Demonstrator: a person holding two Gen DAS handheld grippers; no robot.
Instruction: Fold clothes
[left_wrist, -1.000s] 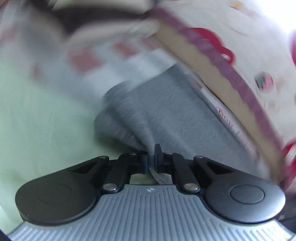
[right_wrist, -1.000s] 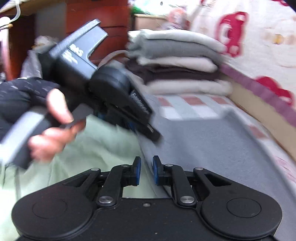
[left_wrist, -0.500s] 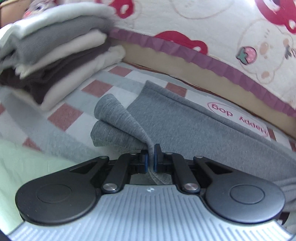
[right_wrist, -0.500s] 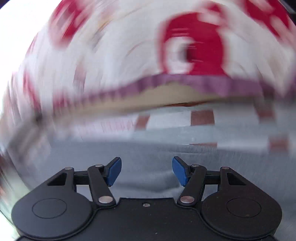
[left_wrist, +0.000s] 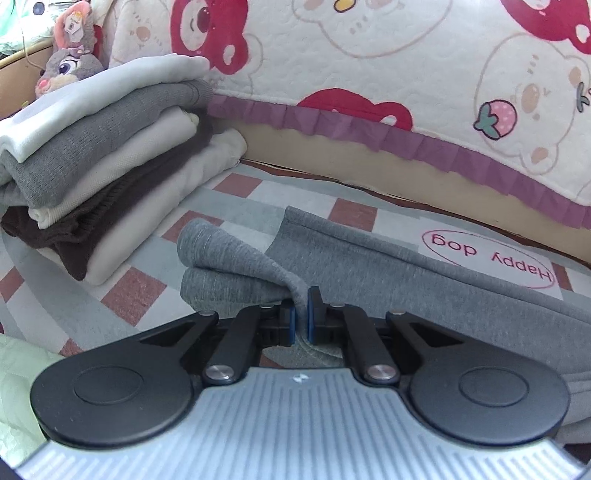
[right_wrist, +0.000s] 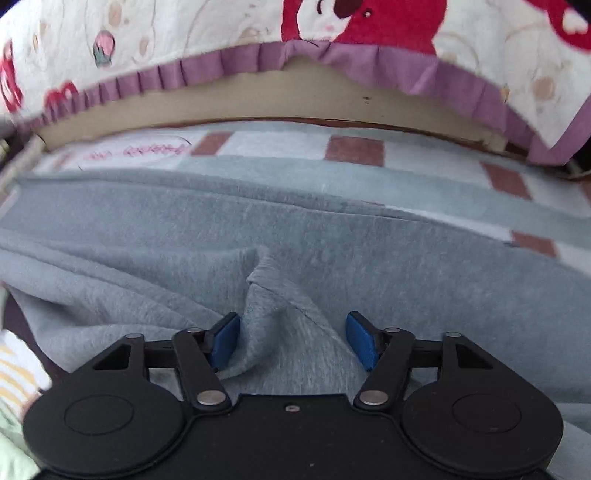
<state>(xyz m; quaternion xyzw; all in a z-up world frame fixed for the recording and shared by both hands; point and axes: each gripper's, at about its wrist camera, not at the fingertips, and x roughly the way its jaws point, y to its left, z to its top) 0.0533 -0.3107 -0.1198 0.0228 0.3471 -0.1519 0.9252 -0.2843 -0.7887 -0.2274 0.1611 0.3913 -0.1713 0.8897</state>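
Through the left wrist camera: left gripper (left_wrist: 301, 314) with its blue-padded fingers (left_wrist: 289, 320) pinched nearly together on a raised ridge of the grey fleece garment (left_wrist: 388, 273). Garment lies stretched rightward over the red-and-grey checked bed sheet (left_wrist: 236, 184); its near-left end is doubled into two soft rolls just left of the pinch. White patch reading "Happy dog" (left_wrist: 487, 262), seen upside down, at far right beside the garment's far edge. Far left, a stack of folded clothes (left_wrist: 99, 155): white on top, then grey knit, cream, dark brown, cream. Behind the stack, a grey plush rabbit toy (left_wrist: 66, 62). Along the far side, a white quilted cover with red bears and a purple frill (left_wrist: 369, 59). Pale green quilted cloth (left_wrist: 18, 387) at near left.

Through the right wrist camera: right gripper (right_wrist: 291, 339) spread wide, blue pads (right_wrist: 225, 339) holding nothing. Left pad touches a peaked fold of the same grey garment, which bulges up between the fingers; right pad sits just clear of the cloth, contact unclear. Checked sheet and the purple-frilled cover run across the far side. Striped white-and-yellow fabric (right_wrist: 14, 369) at near left edge, blurred.
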